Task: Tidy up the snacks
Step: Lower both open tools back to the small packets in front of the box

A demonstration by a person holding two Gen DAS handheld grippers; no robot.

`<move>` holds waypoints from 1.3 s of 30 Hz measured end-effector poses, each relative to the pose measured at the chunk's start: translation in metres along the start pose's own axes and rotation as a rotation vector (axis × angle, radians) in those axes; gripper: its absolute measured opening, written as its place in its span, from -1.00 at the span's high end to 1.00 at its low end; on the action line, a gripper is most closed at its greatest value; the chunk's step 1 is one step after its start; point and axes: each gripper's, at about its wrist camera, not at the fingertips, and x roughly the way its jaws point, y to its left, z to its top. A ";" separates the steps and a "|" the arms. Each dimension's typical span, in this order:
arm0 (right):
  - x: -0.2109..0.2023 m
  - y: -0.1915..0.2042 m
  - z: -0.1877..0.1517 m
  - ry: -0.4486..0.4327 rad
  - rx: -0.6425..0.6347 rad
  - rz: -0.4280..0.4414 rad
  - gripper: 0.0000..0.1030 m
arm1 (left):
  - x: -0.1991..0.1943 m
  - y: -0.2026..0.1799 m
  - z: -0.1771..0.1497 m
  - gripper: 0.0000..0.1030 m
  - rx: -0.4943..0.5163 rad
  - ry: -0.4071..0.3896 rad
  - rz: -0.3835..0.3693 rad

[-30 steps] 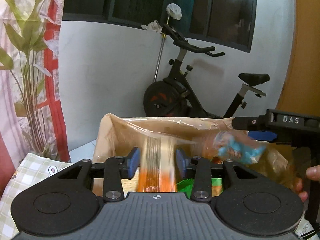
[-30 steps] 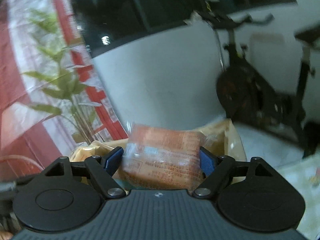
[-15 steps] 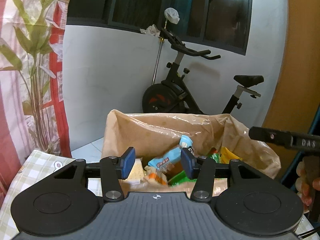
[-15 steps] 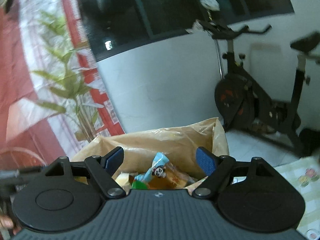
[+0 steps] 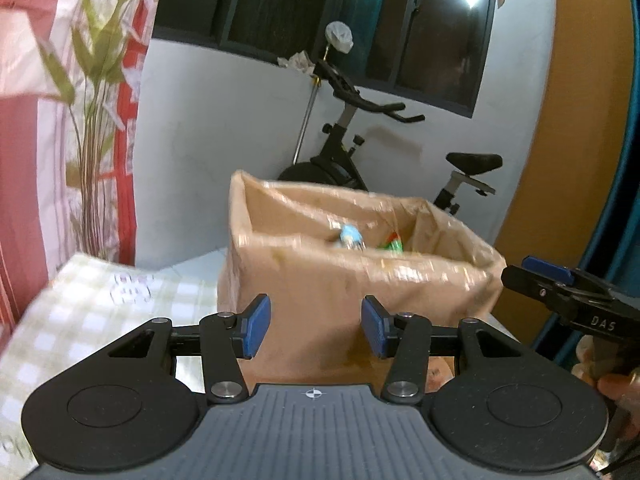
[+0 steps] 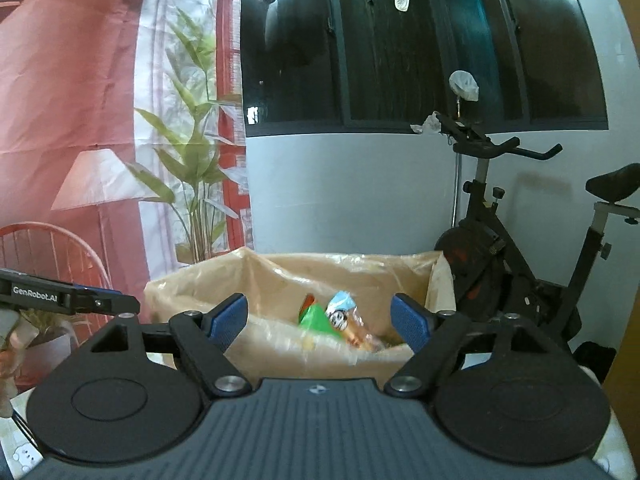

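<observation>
A cardboard box lined with a tan plastic bag [image 5: 360, 280] [image 6: 340, 264] stands ahead of both grippers. Inside it lie snack packs: a blue-and-white packet [image 5: 350, 236] [image 6: 340, 308], a green one [image 5: 394, 244] [image 6: 314, 316] and an orange pack [image 6: 360, 334]. My left gripper [image 5: 316, 326] is open in front of the box's near wall, with nothing between its pads. My right gripper [image 6: 320, 318] is wide open with its jaws closing slightly, empty, short of the box rim. Each gripper shows in the other's view: the right one [image 5: 528, 274] at the right edge, the left one [image 6: 120, 300] at the left edge.
The box stands on a checked tablecloth [image 5: 100, 312]. An exercise bike [image 5: 352, 148] [image 6: 500, 260] is behind it against a white wall. A curtain with a plant print [image 5: 80, 120] hangs at the left. A red wire chair [image 6: 52, 248] and a person's hand [image 5: 616, 384] sit at the edges.
A second ago each gripper held a snack pack over the box. Both packs were let go into it, and both grippers have since drawn back from the box.
</observation>
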 end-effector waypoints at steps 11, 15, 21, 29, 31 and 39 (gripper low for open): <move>-0.028 0.011 -0.057 0.041 0.019 -0.053 -0.56 | 0.015 0.005 -0.054 -0.02 -0.066 0.115 0.023; -0.029 0.011 -0.082 0.122 0.001 -0.048 -0.56 | 0.020 0.007 -0.069 -0.02 -0.057 0.144 0.052; -0.005 0.016 -0.128 0.348 -0.098 0.016 -0.56 | 0.026 0.012 -0.081 -0.02 -0.073 0.177 0.084; 0.037 0.036 -0.155 0.539 -0.289 0.124 -0.55 | 0.027 0.013 -0.092 -0.02 -0.094 0.199 0.097; 0.044 0.041 -0.160 0.558 -0.359 0.132 -0.55 | 0.028 0.015 -0.092 -0.02 -0.099 0.199 0.097; 0.067 0.044 -0.161 0.570 -0.346 0.175 -0.55 | 0.031 0.018 -0.096 -0.02 -0.110 0.215 0.096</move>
